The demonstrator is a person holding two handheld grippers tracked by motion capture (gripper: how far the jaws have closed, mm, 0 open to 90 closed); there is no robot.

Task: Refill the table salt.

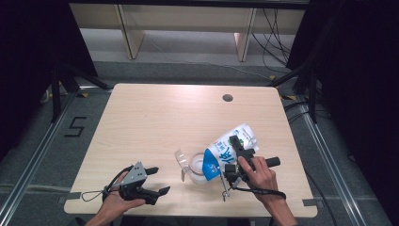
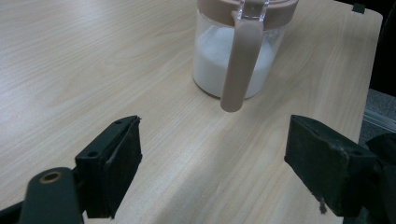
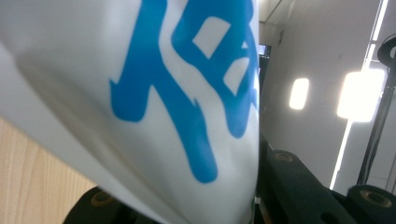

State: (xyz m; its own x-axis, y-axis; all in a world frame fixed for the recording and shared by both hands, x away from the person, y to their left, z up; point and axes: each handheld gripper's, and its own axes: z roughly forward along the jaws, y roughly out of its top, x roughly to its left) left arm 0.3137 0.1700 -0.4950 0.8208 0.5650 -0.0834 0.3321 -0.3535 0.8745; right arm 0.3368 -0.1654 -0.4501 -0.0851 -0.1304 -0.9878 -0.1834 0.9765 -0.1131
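a white and blue bag (image 1: 228,151) is clamped in the right claw (image 1: 234,157) and tipped mouth-down over a clear jar (image 1: 195,167) just left of that claw on the worktop (image 1: 155,122); pouring is judged to be in hand. the left claw (image 1: 153,181) is held apart, empty, with the jar just ahead. next, the tilt is to be kept steady over the opening.

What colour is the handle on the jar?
The handle is a light pinkish brown, matching the jar's lid. The left gripper view shows it best.
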